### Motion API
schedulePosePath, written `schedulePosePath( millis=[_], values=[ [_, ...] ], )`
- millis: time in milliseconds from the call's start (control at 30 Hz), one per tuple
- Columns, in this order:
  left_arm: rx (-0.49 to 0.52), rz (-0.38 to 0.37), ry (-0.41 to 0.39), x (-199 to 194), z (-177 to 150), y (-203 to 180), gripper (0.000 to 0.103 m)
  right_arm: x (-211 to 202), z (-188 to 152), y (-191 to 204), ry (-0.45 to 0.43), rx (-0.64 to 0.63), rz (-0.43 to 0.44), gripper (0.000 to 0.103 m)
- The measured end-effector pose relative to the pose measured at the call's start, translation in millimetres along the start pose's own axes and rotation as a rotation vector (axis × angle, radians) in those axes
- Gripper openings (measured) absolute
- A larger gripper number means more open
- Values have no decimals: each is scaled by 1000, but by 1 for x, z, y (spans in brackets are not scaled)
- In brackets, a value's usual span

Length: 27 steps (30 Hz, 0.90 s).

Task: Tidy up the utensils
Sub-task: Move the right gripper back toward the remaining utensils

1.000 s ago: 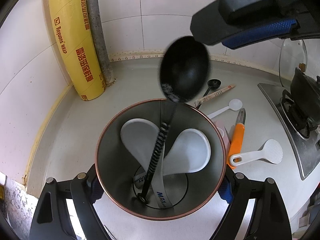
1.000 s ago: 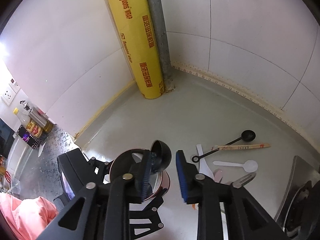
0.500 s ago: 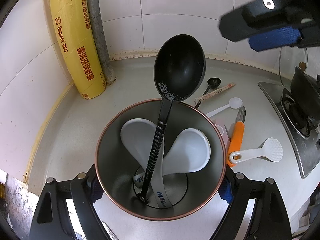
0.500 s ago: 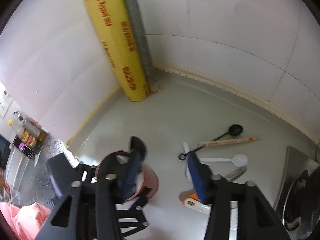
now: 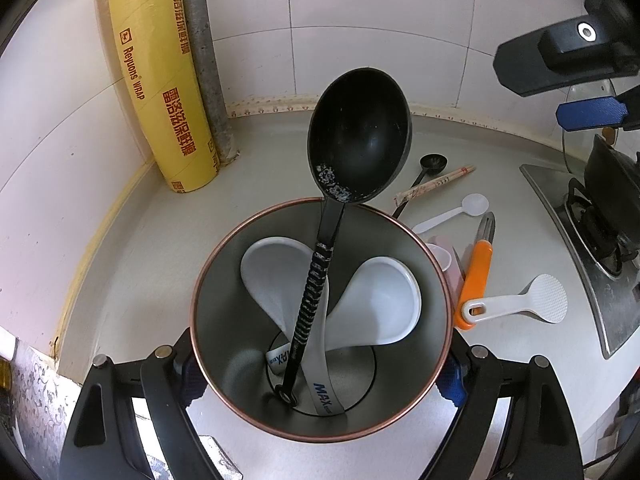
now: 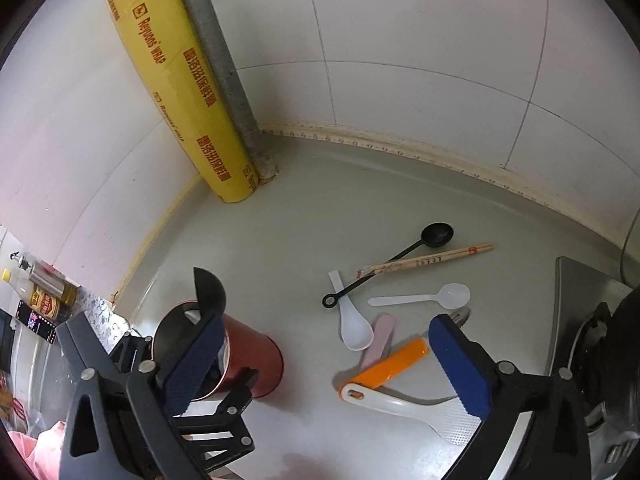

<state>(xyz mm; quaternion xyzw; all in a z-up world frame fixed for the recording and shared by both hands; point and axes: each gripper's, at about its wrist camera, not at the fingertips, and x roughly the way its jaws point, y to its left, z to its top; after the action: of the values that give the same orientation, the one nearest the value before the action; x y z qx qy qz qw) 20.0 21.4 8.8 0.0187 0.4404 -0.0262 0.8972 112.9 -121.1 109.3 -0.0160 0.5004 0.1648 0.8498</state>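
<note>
The left gripper (image 5: 320,364) is clamped on the round metal cup (image 5: 400,364), one finger on each side of it. The cup stands upright near the front of the counter (image 6: 288,216). Inside it are two white spoons (image 5: 376,304) with their handles down at the bottom and their bowls up, leaning apart to the left and right. A black ladle (image 5: 360,132) also stands in the cup between them. Its handle end sits on the cup's bottom, its long handle runs up and away, and its big round bowl sticks out above the far rim. The right gripper (image 6: 324,364) is held above the counter with its two blue pads wide apart and nothing between them. Under it, to the right of the cup, lie a white rice paddle (image 6: 404,404), an orange peeler (image 6: 392,366), a pink spoon (image 6: 380,336) and a white soup spoon (image 6: 352,320). A little farther lie a thin white spoon (image 6: 424,298), a small black spoon (image 6: 388,260) and a chopsticks packet (image 6: 432,258) lying left to right across the black spoon's handle. In the far left corner a yellow wrap roll (image 6: 176,80) leans by a grey pipe (image 6: 224,72). A stove (image 5: 592,220) is on the right.
</note>
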Motion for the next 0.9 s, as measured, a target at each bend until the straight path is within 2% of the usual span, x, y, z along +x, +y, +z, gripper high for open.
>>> schedulePosePath(
  millis=[167, 433, 533, 733, 900],
  values=[
    [0, 1, 1, 0, 0, 0, 89, -3, -2, -5, -13, 17, -8, 103],
    [0, 5, 2, 1, 0, -1, 89, -10, -1, -15, -97, 23, -23, 103],
    [-2, 3, 3, 1, 0, -1, 89, -7, 0, -25, -94, 47, -30, 103],
    [-7, 7, 7, 0, -1, 1, 89, -3, 2, -67, -107, 158, -30, 103],
    [-9, 8, 14, 0, 0, 2, 89, 10, 5, -115, -73, 291, -48, 103]
  ],
)
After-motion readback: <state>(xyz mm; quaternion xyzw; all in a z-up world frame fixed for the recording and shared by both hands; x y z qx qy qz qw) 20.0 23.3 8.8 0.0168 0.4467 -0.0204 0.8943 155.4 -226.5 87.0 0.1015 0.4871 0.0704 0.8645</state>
